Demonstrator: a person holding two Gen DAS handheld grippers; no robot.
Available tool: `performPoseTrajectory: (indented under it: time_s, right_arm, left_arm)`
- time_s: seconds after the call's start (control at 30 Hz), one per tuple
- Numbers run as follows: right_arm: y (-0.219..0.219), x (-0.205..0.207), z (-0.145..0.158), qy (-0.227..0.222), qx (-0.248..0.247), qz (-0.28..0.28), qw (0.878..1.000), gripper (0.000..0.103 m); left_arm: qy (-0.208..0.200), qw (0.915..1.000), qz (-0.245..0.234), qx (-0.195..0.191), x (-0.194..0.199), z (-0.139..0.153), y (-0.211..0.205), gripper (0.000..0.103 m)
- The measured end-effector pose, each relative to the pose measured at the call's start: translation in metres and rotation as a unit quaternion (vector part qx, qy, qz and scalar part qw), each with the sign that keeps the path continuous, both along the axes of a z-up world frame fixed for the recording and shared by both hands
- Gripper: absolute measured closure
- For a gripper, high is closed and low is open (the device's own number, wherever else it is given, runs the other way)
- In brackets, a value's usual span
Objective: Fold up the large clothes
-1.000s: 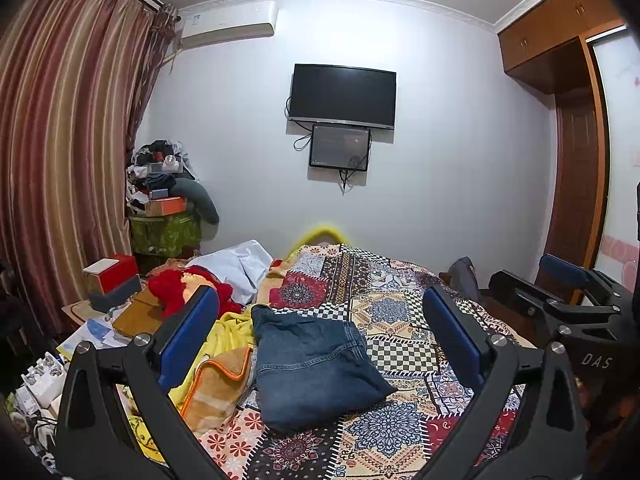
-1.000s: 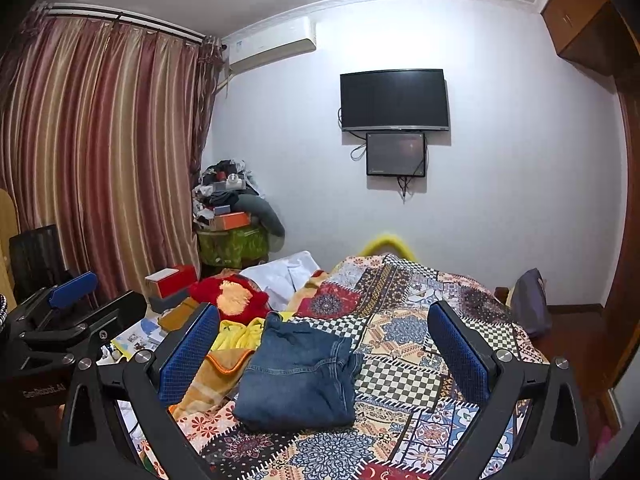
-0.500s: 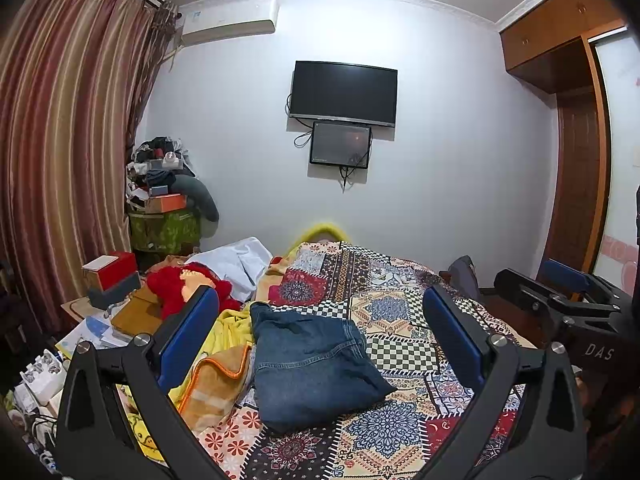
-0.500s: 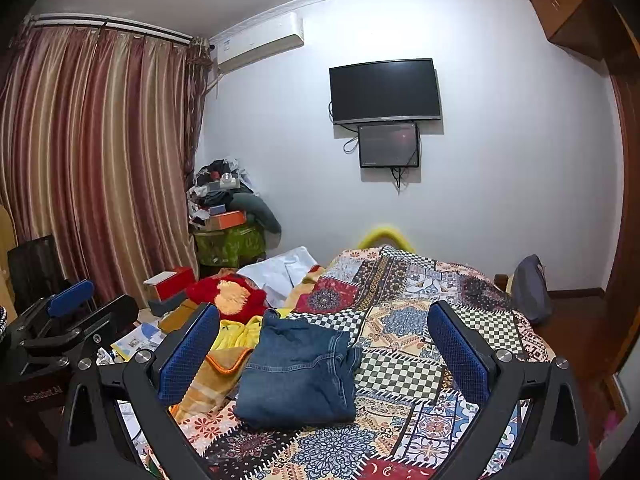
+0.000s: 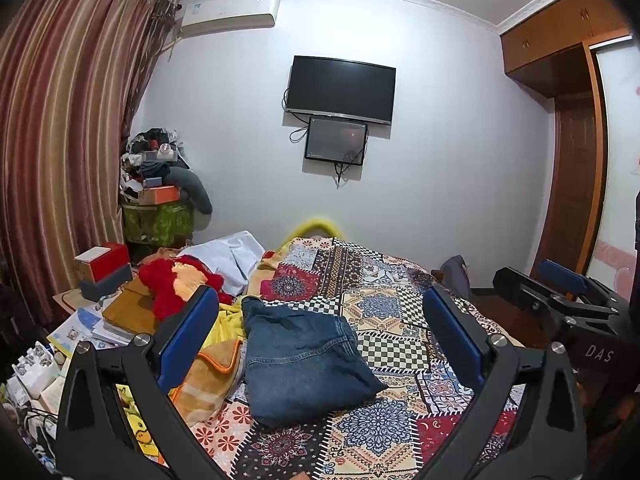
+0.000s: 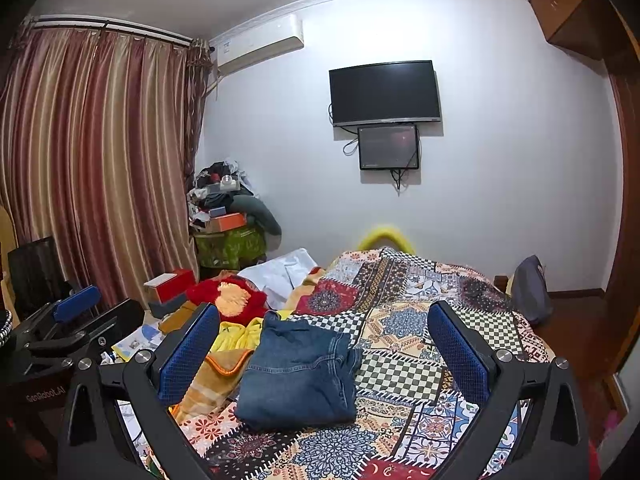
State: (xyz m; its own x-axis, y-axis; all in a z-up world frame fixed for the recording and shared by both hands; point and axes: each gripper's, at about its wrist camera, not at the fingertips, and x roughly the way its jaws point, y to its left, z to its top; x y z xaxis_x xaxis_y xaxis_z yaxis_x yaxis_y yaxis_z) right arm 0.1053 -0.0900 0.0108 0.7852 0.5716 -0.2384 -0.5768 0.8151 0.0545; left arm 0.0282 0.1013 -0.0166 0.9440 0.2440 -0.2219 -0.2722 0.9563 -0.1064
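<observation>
Jeans folded on the bed — both grippers raised and empty

Nearest, the left gripper (image 5: 320, 344) and right gripper (image 6: 322, 354) hover with jaws spread wide, grasping nothing. Between them, on the patchwork bedspread (image 5: 400, 312), lies the pair of jeans (image 5: 300, 360), already a compact folded bundle; this piece looks done. Just beside it, toward the curtain, a yellow and orange heap (image 5: 216, 364), a red garment (image 5: 176, 284) and white cloth (image 5: 232, 252) appear unfolded — likely what is left. Their shapes are crumpled and partly hidden behind the gripper's finger, so kinds are hard to tell.
</observation>
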Motion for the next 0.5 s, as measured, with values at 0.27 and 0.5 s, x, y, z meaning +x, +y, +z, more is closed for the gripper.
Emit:
performPoseTrajectory:
  time_s: [0.27,0.5]
  right_arm:
    - [0.0036,-0.0024,0.0003,-0.005,-0.004,0.006,1.0,0.0]
    - [0.0038,-0.0028,0.0008,-0.008,-0.005,0.008,1.0,0.0]
  left_arm:
    - [-0.002,1.0,-0.003,-0.002,-0.0011,0.0003,0.0026,0.0]
    - [0.002,0.9999,-0.009,-0.005,-0.0012,-0.0006,0.0051,0.0]
